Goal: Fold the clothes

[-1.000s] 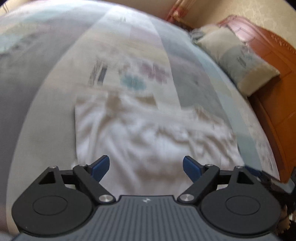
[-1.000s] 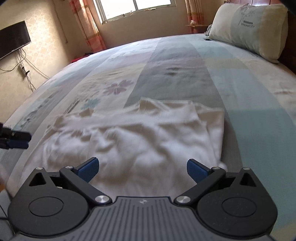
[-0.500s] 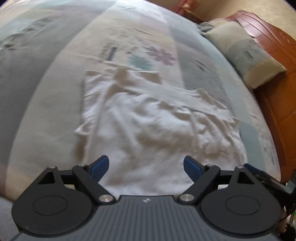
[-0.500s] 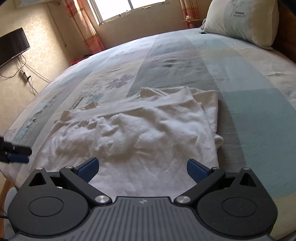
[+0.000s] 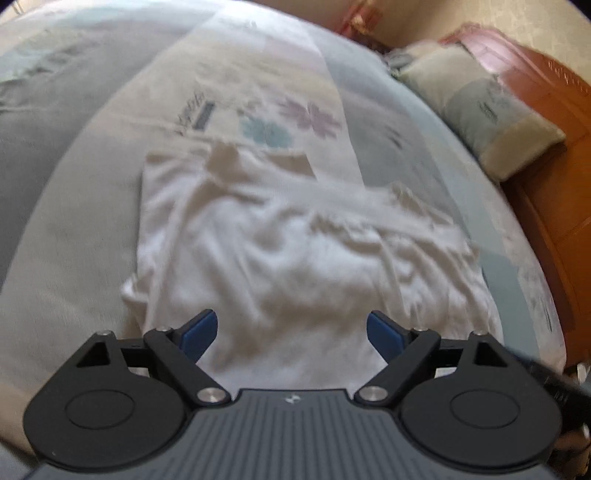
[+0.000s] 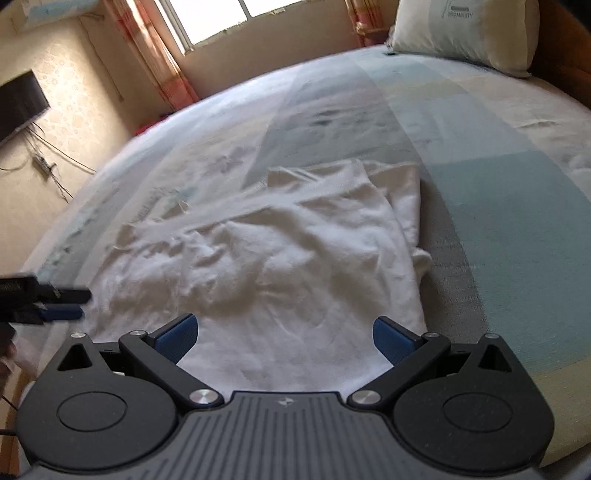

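A white, wrinkled garment lies spread flat on the bed, its near hem toward me. My left gripper hovers open above that near hem, nothing between its blue pads. In the right wrist view the same garment fills the middle, with a folded edge along its right side. Just short of the near edge, my right gripper is also open and holds nothing. The left gripper shows at the left edge of the right wrist view, beside the garment's left corner.
The bed has a patchwork cover with flower prints. A pillow rests at the far right against a wooden headboard. A window with curtains and a wall TV lie beyond the bed.
Both views have shifted slightly over the garment; the right gripper drew back and up a little. Both grippers stayed open, and the garment has not moved.
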{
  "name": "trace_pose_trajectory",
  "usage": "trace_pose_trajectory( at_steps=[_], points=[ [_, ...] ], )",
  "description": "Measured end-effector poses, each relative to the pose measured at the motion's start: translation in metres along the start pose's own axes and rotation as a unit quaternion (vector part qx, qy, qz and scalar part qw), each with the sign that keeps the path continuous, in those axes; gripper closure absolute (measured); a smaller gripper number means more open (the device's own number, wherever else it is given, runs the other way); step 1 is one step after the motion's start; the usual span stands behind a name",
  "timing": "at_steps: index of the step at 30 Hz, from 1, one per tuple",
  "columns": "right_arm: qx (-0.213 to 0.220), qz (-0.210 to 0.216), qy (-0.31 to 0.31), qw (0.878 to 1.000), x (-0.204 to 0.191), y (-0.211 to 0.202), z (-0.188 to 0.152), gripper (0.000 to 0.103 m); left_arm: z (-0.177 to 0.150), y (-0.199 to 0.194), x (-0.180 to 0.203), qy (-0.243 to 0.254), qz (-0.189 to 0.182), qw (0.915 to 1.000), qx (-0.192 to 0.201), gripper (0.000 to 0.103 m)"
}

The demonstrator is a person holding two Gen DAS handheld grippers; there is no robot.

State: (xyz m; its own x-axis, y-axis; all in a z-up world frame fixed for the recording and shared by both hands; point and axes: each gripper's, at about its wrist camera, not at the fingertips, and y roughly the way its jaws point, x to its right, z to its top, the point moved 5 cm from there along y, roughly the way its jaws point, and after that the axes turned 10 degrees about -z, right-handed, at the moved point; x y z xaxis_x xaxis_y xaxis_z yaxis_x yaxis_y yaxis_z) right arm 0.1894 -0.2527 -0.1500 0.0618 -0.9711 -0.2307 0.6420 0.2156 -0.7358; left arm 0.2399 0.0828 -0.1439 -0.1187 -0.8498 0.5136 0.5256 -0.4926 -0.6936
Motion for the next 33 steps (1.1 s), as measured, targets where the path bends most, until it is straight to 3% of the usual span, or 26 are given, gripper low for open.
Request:
trace_pose_trajectory(
  at_steps=[5,10,14,17,27,33],
  points=[
    [-0.01,-0.003,-0.023,1.0,-0.006,0.003,-0.006,0.0,0.004,-0.001,-0.014,-0.02,0.004,0.9998,-0.001,0.015],
    [0.038,0.0,-0.029,0.999,-0.007,-0.007,0.012,0.0,0.018,-0.008,-0.012,-0.004,-0.019,0.9992,0.035,0.015],
    [0.064,-0.01,-0.023,0.998,0.004,-0.01,0.027,0.0,0.015,0.005,-0.025,-0.029,0.003,0.9996,0.006,0.015],
    [0.064,-0.011,-0.016,0.998,0.021,-0.006,0.037,0.0,0.012,0.003,-0.021,-0.019,-0.003,0.9998,0.006,0.015],
    [0.012,0.072,0.024,0.997,0.045,0.046,0.06,0.0,0.016,0.008,-0.008,0.006,0.022,0.9997,-0.004,0.015],
    [-0.015,0.096,-0.01,0.995,0.04,0.04,0.044,0.0,0.016,0.011,-0.006,0.014,0.03,0.9994,-0.011,0.015]
  ],
)
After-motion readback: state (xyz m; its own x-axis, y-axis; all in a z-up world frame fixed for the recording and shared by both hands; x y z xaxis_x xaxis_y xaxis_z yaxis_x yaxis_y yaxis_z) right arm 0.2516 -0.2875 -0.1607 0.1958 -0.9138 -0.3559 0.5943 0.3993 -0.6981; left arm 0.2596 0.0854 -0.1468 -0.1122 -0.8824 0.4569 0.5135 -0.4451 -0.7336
